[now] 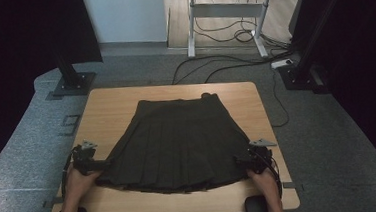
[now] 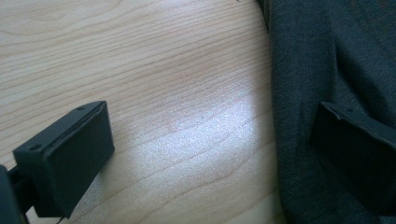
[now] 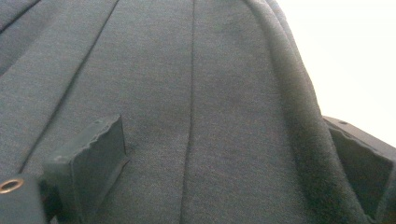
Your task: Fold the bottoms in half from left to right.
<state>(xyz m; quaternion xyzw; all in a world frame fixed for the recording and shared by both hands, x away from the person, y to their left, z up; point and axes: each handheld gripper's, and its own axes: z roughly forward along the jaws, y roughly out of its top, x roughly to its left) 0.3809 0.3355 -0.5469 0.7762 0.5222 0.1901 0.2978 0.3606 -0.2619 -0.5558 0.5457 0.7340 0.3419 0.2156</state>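
Observation:
A dark pleated skirt [image 1: 178, 141] lies flat on the wooden table [image 1: 110, 104], waistband at the far side and hem toward me. At the hem's left corner my left gripper [image 1: 104, 165] stands open. In the left gripper view [image 2: 210, 154], one jaw hangs over bare wood and the other over the skirt's edge [image 2: 317, 56]. At the hem's right corner sits my right gripper [image 1: 241, 161], also open. In the right gripper view [image 3: 224, 168] its jaws straddle the skirt's folded side edge [image 3: 289, 116], with the pads apart from the cloth. A hand holds each gripper.
Bare wood runs along the table's front edge [image 1: 173, 205] and beside the skirt. Beyond the table are a white-legged desk [image 1: 224, 8], cables on the grey floor [image 1: 223, 63], and black stand bases at the left [image 1: 71, 81] and right [image 1: 299, 75].

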